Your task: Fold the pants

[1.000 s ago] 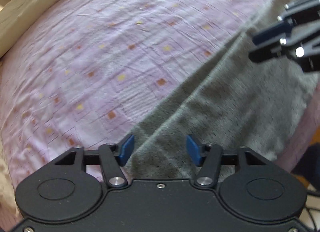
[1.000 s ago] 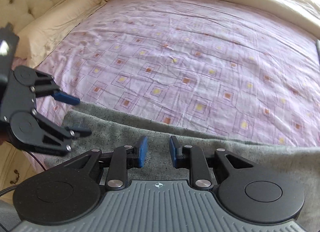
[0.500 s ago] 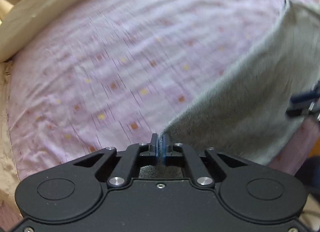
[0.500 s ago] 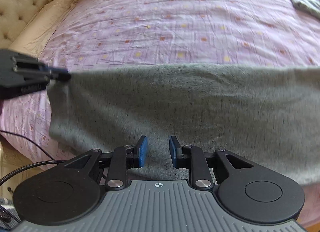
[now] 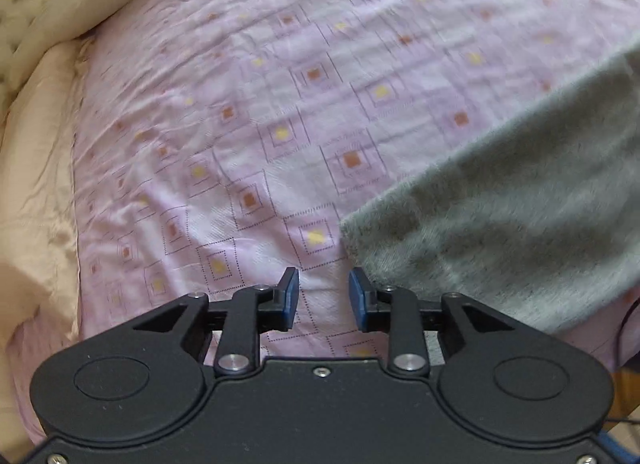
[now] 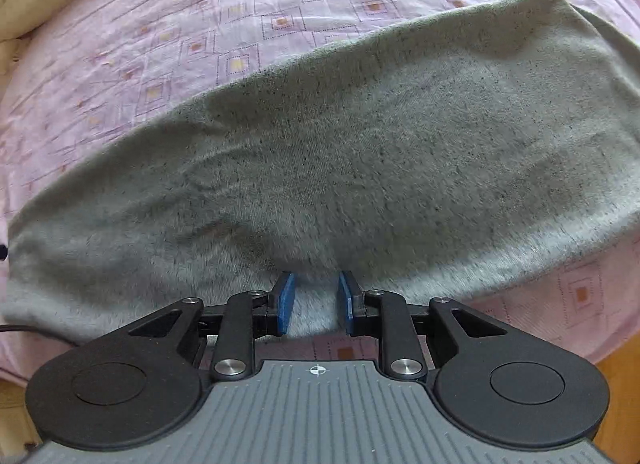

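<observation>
Left gripper (image 5: 323, 296) let go since half-second ago; pants (image 6: 360, 168) now flat on bed (image 6: 160, 24). Right gripper (image 6: 315, 302) spread too, empty. Fold laid; next fold pending.

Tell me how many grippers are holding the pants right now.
0. Left gripper is open over the sheet beside the pants; right gripper is open at their near edge.

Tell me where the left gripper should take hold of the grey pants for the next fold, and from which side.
Probably the near left corner of the grey pants, approached from the open sheet on its left. That corner lies flat and exposed just ahead of the open left gripper, with both edges free to pinch.
</observation>
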The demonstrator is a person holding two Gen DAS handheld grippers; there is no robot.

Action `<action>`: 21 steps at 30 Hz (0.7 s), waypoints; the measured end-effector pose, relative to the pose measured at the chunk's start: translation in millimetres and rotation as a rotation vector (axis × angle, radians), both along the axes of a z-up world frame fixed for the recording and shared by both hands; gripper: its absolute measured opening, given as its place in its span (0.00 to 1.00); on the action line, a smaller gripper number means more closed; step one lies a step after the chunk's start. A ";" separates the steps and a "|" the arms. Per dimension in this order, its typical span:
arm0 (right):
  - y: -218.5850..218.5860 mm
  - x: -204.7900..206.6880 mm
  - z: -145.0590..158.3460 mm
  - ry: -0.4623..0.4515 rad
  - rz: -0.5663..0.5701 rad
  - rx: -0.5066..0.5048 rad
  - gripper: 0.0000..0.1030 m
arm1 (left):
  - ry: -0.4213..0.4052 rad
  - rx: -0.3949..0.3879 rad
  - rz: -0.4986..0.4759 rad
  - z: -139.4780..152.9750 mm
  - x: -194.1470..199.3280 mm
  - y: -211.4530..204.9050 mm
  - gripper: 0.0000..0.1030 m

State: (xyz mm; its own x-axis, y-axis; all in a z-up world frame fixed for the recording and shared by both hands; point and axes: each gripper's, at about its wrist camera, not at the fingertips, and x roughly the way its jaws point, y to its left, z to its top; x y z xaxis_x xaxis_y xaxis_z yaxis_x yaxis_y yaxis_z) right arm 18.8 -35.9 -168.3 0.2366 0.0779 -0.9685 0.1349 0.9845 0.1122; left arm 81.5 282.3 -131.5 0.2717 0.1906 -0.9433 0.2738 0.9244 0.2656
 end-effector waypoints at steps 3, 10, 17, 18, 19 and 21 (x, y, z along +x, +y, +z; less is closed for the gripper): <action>-23.6 -8.9 22.5 -0.070 -0.025 -0.014 0.23 | -0.035 -0.077 0.054 28.5 8.6 -17.4 0.38; -122.4 -26.2 83.9 -0.396 -0.245 -0.321 0.23 | -0.087 -0.239 0.048 69.4 39.1 -133.3 0.39; -281.7 -31.0 92.9 -0.390 -0.486 -0.328 0.23 | -0.064 -0.360 -0.112 75.8 64.6 -297.8 0.52; -302.7 -32.6 93.3 -0.390 -0.524 -0.304 0.23 | -0.062 -0.370 -0.149 75.5 66.9 -321.3 0.54; -322.2 -30.4 90.5 -0.387 -0.569 -0.292 0.23 | -0.057 -0.375 -0.180 74.4 69.7 -342.7 0.56; -353.8 -34.8 85.8 -0.377 -0.636 -0.282 0.23 | -0.047 -0.379 -0.234 72.0 75.6 -383.8 0.57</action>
